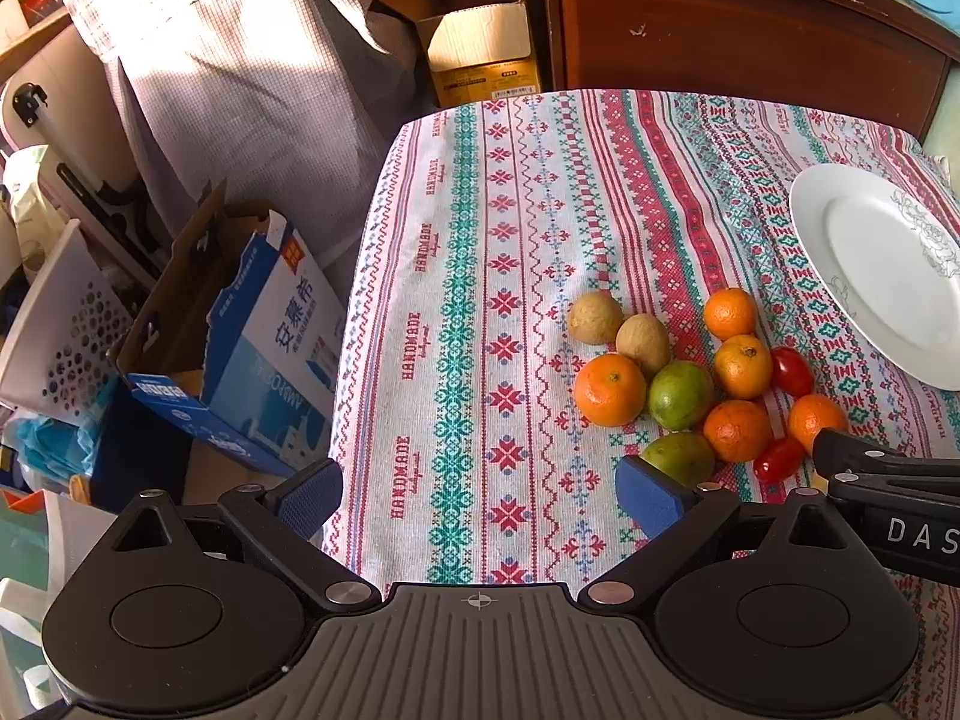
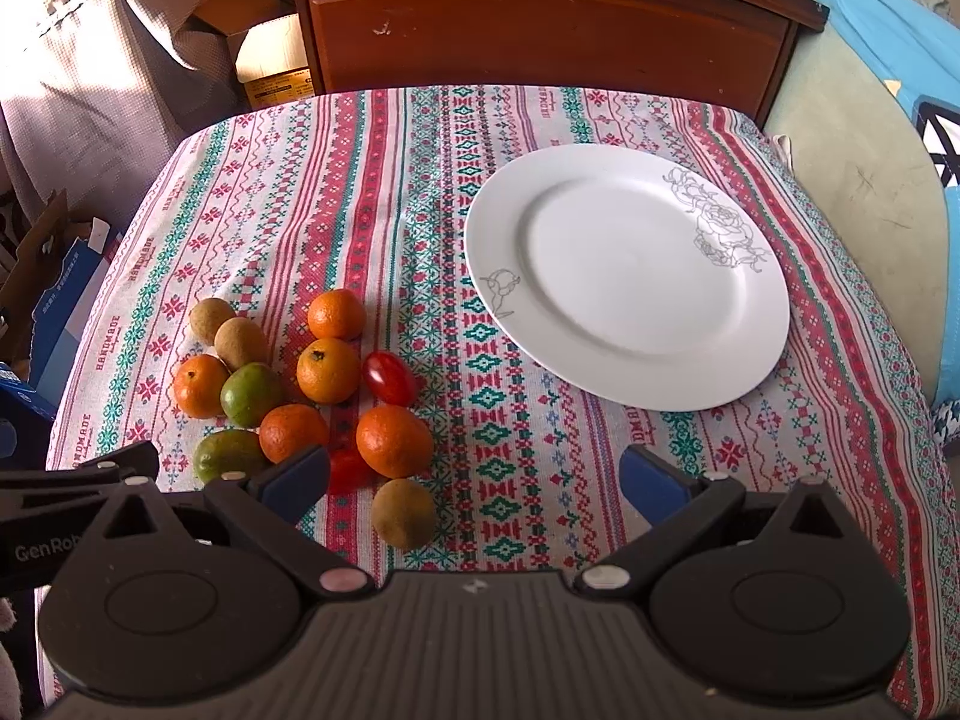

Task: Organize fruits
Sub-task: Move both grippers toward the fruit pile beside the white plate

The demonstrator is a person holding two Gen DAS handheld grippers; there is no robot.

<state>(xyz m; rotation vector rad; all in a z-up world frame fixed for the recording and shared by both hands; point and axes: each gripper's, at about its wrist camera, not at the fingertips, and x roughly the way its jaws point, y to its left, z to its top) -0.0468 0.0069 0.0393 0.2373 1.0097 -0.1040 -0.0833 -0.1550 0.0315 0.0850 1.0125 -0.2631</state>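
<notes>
Cluttered corners of a sunlit room, with cardboard boxes (image 1: 240, 324) and a dark wooden cabinet (image 2: 540, 18), ring the surface (image 2: 420, 192), which is covered by a striped cross-stitch cloth.

On it the fruits lie loose in one cluster: small oranges (image 2: 394, 441), green fruits (image 2: 251, 394), brown round fruits (image 2: 403, 513) and red cherry tomatoes (image 2: 389, 378), most of them touching a neighbour. A white plate (image 2: 762, 324) with a line-drawn rose sits apart from the heap and holds nothing.

Seen from the right hand-held gripper (image 2: 474, 483), the cluster lies ahead and to its left, with one brown fruit just in front of its left finger, and the plate is ahead and slightly to the right. Its jaws stand wide apart and empty. The left hand-held gripper (image 1: 480, 495) is likewise spread and holds nothing; the fruit is ahead and to its right, with a green fruit just beyond its right pad (image 1: 645, 501).

Judging by the bare plate and untouched heap, the task looks to be at its very start, at the approach to a first fruit. The next move probably calls for lowering one spread hand-held gripper over a fruit at the edge of the cluster, such as the near brown one, straddling it cleanly without nudging the neighbours, since round fruit may roll. A gentle closing would suit the soft tomatoes.
</notes>
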